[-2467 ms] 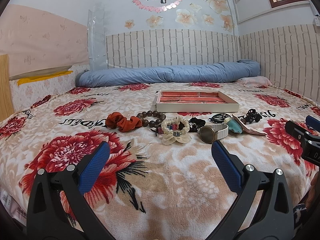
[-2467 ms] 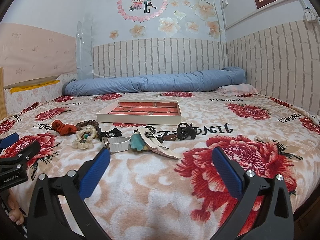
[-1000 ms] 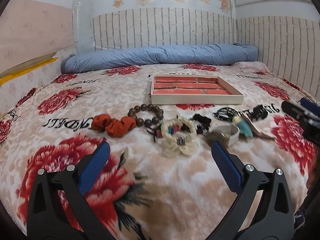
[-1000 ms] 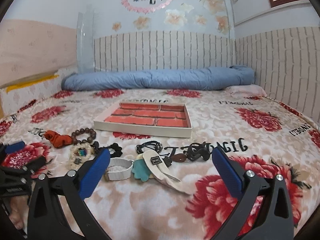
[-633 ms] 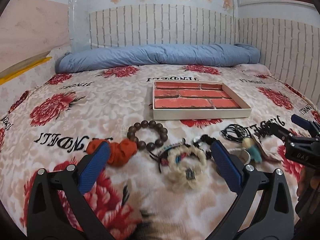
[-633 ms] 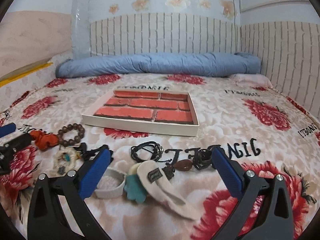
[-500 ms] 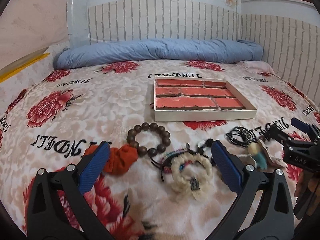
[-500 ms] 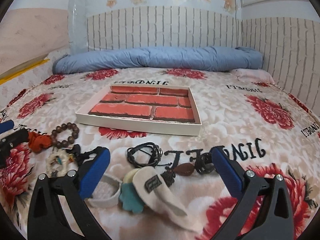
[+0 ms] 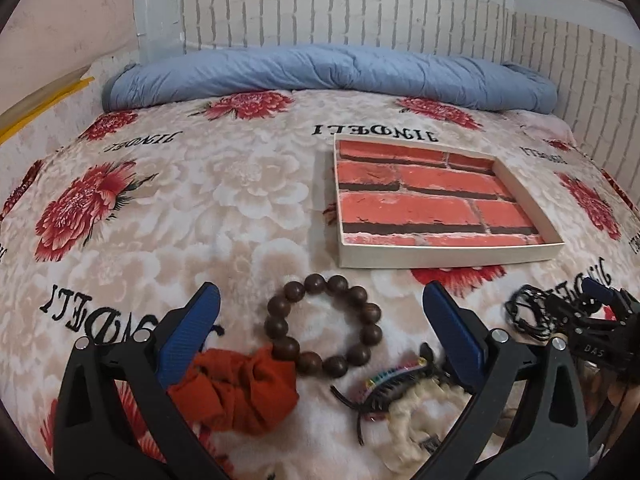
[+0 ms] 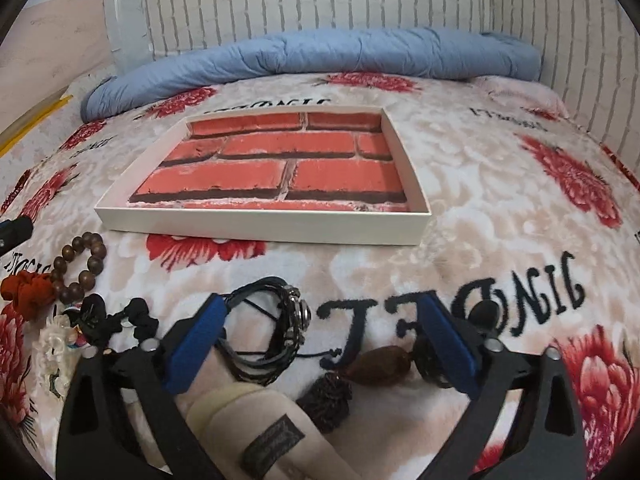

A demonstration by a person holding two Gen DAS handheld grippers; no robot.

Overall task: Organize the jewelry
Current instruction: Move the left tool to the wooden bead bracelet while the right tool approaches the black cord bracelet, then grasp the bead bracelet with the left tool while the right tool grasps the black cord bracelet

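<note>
A shallow white tray (image 9: 448, 255) with a brick-pattern floor lies on the bed; it also shows in the right wrist view (image 10: 260, 228). My left gripper (image 9: 320, 312) is open and empty, its jaws either side of a brown bead bracelet (image 9: 362, 334), with an orange scrunchie (image 9: 236, 392) and a cream braided bracelet (image 9: 416, 420) below. My right gripper (image 10: 320, 320) is open and empty over a black cord bracelet (image 10: 276, 320), a brown pendant (image 10: 380, 364) and a cream pouch (image 10: 256, 432).
The floral blanket (image 9: 200, 184) covers the bed. A rolled blue quilt (image 9: 320, 72) lies along the back wall. A black hair clip (image 9: 396, 380) sits by the cream bracelet. The right gripper's body (image 9: 592, 344) shows at the left view's right edge.
Both grippers have moved forward and down toward the jewelry. The items and the tray now look much closer. Both stay open.
</note>
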